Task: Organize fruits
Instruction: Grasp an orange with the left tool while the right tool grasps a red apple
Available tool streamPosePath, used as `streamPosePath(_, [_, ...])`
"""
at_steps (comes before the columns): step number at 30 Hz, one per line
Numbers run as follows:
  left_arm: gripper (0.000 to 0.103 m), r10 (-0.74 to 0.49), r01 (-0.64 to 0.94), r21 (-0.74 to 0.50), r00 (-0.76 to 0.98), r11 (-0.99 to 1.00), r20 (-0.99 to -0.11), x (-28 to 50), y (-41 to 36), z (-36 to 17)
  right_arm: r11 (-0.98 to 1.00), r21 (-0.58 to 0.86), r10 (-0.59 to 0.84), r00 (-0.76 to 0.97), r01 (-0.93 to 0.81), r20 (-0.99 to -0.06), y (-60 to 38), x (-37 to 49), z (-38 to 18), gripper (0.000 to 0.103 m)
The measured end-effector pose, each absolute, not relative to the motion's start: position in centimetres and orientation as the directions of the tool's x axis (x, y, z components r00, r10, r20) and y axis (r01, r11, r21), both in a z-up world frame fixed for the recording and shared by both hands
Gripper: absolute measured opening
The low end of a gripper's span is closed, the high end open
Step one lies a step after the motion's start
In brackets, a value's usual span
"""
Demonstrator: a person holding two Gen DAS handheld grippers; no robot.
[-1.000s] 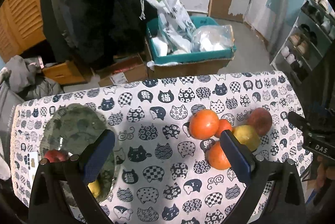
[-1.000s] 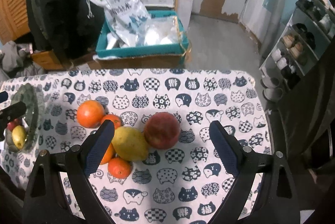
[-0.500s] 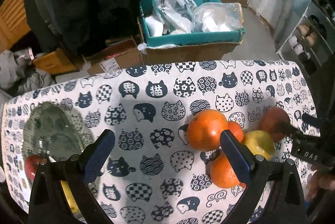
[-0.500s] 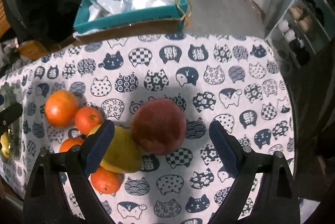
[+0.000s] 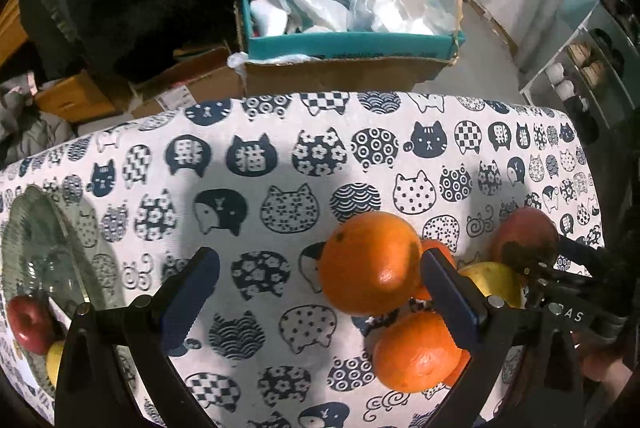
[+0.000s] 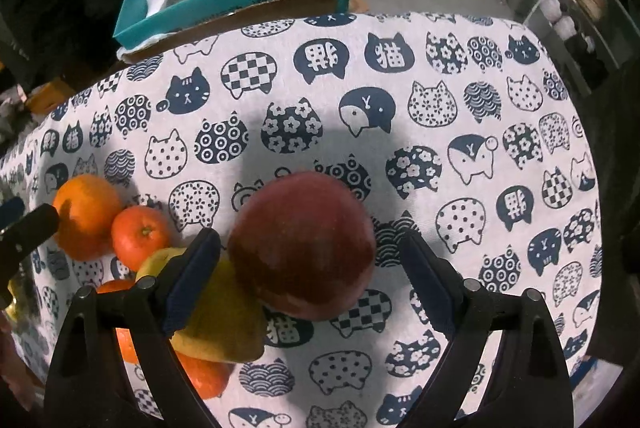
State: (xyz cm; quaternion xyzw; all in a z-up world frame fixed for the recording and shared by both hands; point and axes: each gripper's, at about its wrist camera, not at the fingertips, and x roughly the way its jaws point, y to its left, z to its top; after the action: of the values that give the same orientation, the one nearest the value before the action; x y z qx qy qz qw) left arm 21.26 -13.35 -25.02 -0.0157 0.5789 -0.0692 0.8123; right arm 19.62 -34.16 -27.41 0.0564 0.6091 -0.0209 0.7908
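We see the desk [image 6: 480, 76] in its cat-print cloth, fruit heaped near its right side. The glass plate [image 5: 48, 248] sits far left of the heap. The red apple [image 6: 304, 244] lies right between the right tongs [image 6: 310, 268], released wide, no pad touching. The big orange [image 5: 370, 262] sits just inside the left tongs [image 5: 320, 292], also released. Right hand looks nearer to a grab.

Bare cloth [image 6: 500, 116] beyond (fruit cluster [image 6: 140, 236] left)
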Motion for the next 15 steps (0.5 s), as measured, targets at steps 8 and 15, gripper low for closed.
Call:
streamPosePath(8, [0.101, -0.180, 0.077, -0.164, 0.302, 0.983, -0.936, 22.2, -13.5, -26.3, 0.985, 0.105, 0.072, 0.235, 0.133, -0.969, -35.0, 20.0, -28.5, 0.088])
streamPosePath(15, [0.093, -0.233, 0.097, -0.215, 0.258, 0.972, -0.938, 22.0, -14.5, -27.2, 0.986, 0.126, 0.097, 0.248, 0.106, -0.964, -34.5, 20.3, -28.5, 0.075])
